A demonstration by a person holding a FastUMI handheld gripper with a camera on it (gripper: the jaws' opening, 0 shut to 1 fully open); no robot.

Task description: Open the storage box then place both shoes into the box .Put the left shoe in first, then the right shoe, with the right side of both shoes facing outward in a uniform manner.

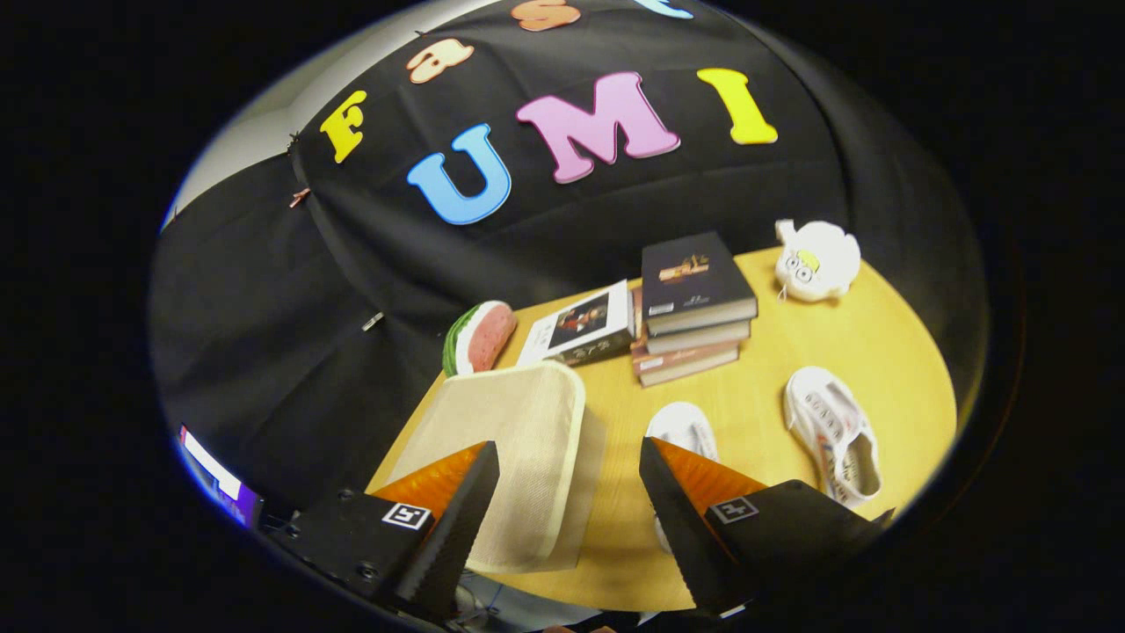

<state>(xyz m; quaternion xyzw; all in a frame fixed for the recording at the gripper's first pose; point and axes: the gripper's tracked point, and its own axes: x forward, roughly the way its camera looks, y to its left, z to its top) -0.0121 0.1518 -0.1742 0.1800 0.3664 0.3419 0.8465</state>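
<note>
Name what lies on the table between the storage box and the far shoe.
In the gripper view, the other white shoe lies between the storage box and the far shoe, partly hidden behind one fingertip of the open gripper.

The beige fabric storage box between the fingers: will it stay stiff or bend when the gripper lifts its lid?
The beige woven-fabric storage box would probably flex, since its lid looks like thin cloth with soft rounded corners. It seems light, so it may slide on the smooth wooden table. The open gripper hovers above it, holding nothing.
</note>
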